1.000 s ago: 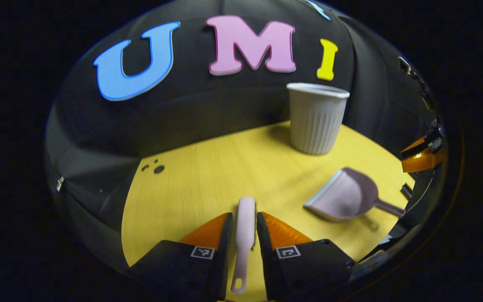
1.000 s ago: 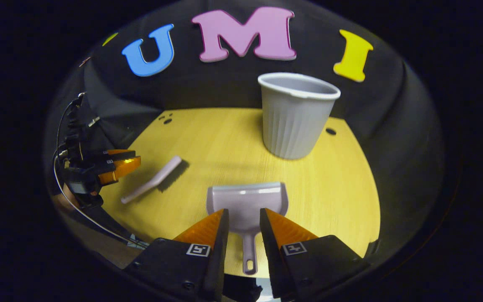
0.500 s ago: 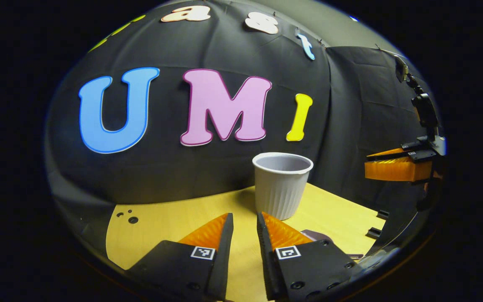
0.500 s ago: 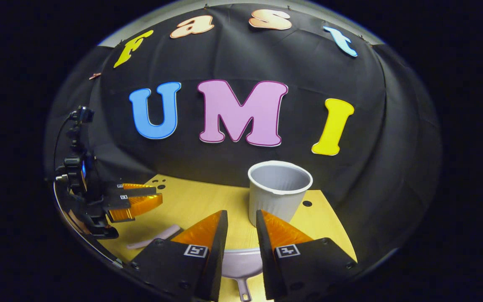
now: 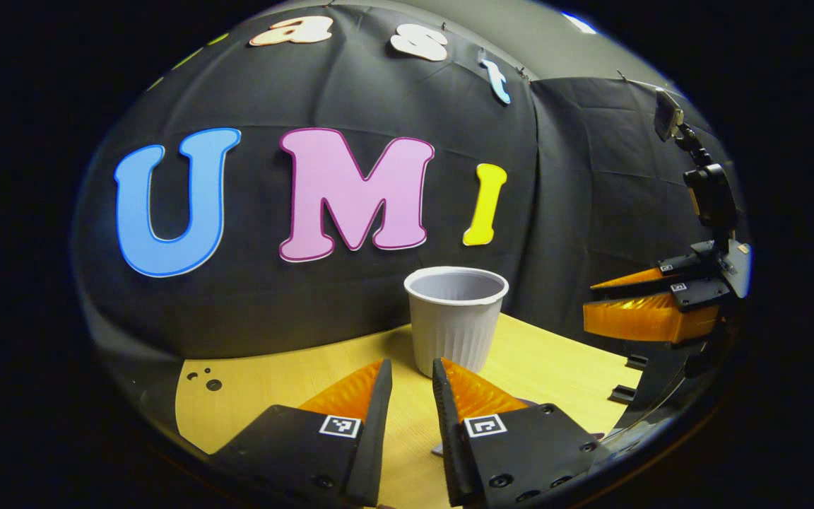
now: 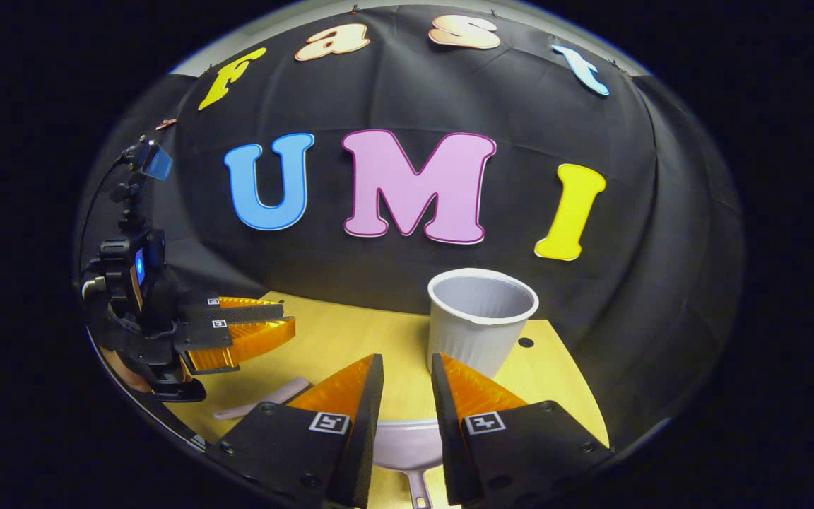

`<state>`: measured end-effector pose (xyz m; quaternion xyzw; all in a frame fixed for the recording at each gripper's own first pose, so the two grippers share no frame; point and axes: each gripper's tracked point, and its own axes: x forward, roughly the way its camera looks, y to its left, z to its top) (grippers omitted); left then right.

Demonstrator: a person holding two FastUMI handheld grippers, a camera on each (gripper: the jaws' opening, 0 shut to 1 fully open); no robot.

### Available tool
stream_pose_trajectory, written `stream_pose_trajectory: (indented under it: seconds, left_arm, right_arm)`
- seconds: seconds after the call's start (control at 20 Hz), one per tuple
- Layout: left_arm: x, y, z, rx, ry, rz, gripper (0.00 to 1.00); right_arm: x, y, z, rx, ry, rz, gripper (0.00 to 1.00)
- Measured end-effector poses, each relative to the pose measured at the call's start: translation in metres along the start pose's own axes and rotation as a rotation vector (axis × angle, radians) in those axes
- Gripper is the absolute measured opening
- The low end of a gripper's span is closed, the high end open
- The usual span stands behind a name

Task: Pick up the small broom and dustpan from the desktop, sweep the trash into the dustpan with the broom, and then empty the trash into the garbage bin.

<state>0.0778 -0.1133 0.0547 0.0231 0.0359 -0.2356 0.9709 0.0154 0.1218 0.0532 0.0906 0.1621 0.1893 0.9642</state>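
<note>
Yellow desktop (image 6: pixel 562 396) bears bin (image 6: pixel 481 322), broom (image 6: pixel 262 397), dustpan (image 6: pixel 407 445); both tongs spread, empty.

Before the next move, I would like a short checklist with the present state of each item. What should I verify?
1. Left tool empty, fingers apart: ok.
2. Right tool empty, fingers apart: ok.
3. Broom lying flat on the yellow desktop, free to be picked up: ok. It lies below the left tool in the right gripper view.
4. Dustpan on the desktop, just under the right tool's fingers, handle toward the camera: ok.
5. Garbage bin upright, mouth open, standing apart from both tools: ok.
6. Trash to sweep on the desktop: cannot tell; none can be made out.
</note>
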Motion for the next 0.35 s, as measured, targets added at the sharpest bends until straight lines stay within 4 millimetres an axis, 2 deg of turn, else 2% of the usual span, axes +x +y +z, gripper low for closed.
stream_pose_trajectory:
  seconds: [0.2, 0.35]
  left_arm:
    - [-0.011, 0.006, 0.001, -0.021, -0.002, 0.105, 0.39]
    - [-0.021, 0.01, 0.002, -0.028, 0.003, 0.183, 0.39]
  right_arm:
    - [0.001, 0.001, 0.0, -0.022, -0.004, 0.092, 0.44]
    - [-0.002, -0.008, -0.004, -0.012, -0.015, 0.147, 0.44]
